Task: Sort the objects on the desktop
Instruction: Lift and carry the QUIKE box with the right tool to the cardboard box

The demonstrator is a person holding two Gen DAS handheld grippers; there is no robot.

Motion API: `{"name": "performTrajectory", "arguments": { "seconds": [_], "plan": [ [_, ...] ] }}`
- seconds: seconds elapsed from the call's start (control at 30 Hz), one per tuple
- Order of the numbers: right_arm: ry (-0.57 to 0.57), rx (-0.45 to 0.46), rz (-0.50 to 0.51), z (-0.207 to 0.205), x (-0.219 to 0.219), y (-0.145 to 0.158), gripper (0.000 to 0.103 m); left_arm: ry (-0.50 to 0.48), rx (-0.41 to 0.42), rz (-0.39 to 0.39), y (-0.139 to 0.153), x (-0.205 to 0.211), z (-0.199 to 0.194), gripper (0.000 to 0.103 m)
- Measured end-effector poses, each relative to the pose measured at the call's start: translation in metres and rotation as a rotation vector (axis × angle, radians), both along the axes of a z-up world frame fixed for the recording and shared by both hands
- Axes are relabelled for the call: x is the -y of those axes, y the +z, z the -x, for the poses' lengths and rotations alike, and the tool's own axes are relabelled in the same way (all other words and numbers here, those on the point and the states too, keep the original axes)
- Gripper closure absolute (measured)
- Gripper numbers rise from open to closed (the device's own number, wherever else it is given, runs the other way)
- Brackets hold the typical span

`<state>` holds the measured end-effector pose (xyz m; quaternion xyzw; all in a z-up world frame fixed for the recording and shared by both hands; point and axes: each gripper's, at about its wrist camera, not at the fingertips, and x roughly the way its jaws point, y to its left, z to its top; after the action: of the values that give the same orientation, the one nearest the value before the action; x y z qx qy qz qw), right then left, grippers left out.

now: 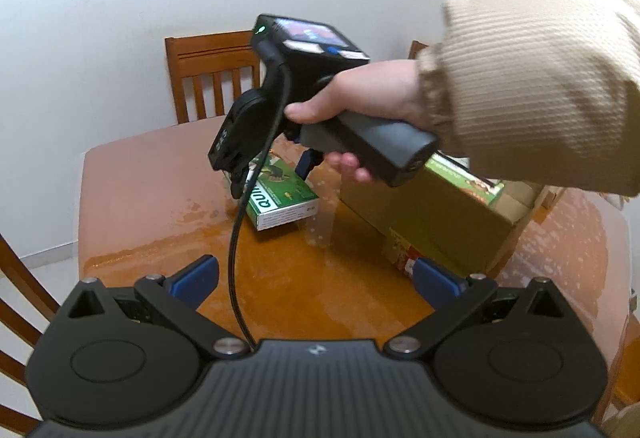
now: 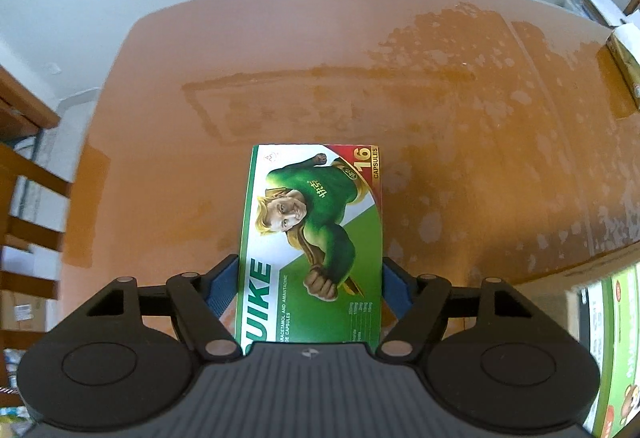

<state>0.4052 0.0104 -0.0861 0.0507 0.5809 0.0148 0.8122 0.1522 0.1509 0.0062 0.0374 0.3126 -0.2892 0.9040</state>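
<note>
A green medicine box (image 2: 312, 222) printed "16 capsules" lies lengthwise between the blue pads (image 2: 224, 290) of my right gripper (image 2: 310, 290). Both pads press against its long sides, so the gripper is shut on it. In the left wrist view a hand in a beige sleeve (image 1: 532, 85) holds that right gripper (image 1: 276, 173) over the same green box (image 1: 284, 197) near the middle of the orange table (image 1: 140, 177). Whether the box rests on the table or is just lifted I cannot tell. My left gripper (image 1: 316, 282) stands open over the table's near part, nothing between its fingers.
An open cardboard box (image 1: 432, 222) holding green-and-white packs stands right of the medicine box; its corner shows at the lower right (image 2: 600, 338). Wooden chairs stand at the far side (image 1: 212, 73) and the left (image 2: 28, 197). A black cable (image 1: 236, 258) hangs from the right gripper.
</note>
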Motion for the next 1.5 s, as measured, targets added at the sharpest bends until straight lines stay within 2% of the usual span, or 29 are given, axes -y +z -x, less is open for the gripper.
{"name": "performTrajectory", "arguments": {
  "seconds": [0.47,0.73,1.0,1.33,1.5],
  "plan": [
    [0.169,0.113,-0.069,0.062,0.016,0.062,0.025,0.157,0.083,0.045,0.046,0.028,0.037,0.0],
    [0.237,0.161,-0.099,0.105,0.049,0.093,0.025,0.202,0.101,0.06,0.067,0.075,0.06,0.0],
    [0.252,0.217,-0.085,0.143,0.101,0.12,0.025,0.165,0.092,0.078,0.077,0.128,0.073,0.0],
    [0.184,0.205,-0.084,0.158,0.159,0.119,0.025,0.09,0.102,0.064,0.08,0.173,0.079,0.0],
    [0.156,0.197,-0.092,0.158,0.181,0.111,0.025,0.077,0.093,0.048,0.079,0.177,0.074,0.0]
  ]
}}
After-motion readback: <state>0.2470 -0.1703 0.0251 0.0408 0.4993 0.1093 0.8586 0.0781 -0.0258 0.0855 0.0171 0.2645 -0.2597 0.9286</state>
